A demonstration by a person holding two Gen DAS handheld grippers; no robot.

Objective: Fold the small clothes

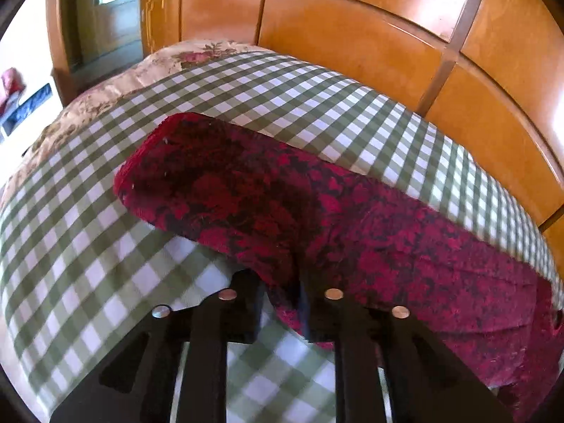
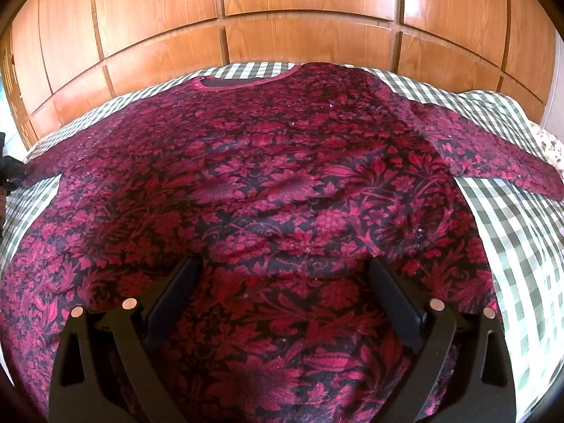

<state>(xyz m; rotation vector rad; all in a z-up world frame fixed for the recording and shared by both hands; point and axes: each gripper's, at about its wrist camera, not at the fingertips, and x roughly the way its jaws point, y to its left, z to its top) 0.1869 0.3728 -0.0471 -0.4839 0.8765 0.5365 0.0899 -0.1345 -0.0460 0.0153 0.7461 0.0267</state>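
Red floral top [image 2: 268,183] lies spread flat on a bed with a green-check sheet [image 2: 521,232], neckline [image 2: 246,83] at the far end toward the wooden panelling [image 2: 303,3], hem nearest the right claw. Body axis runs straight ahead of that claw, near to far. Both sleeves lie out sideways: one to the right of the right claw [image 2: 282,303], angling out onto the check sheet, the other off to its left edge of view.

Right claw: jaws spread wide, nothing between them, poised low over the lower body of the top; contact with the cloth cannot be told. Garment lies directly ahead and beneath.

Left claw [image 1: 282,303]: jaws drawn close together with cloth of the sleeve [image 1: 253,190] bunched between them — judged gripping the sleeve's near edge, though the pinch itself is dark and partly hidden. From this claw the sleeve runs ahead and to the left, cuff end [image 1: 141,172] far-left, shoulder end off to the right. A floral coverlet [image 1: 105,95] shows beyond the sheet.

Judgement: the sleeve's long axis lies across the body axis, so the coming fold is the left claw's, carrying the sleeve rightward over the body. Left claw is the nearer, already on it. The right is free to pin the body or take the opposite sleeve.
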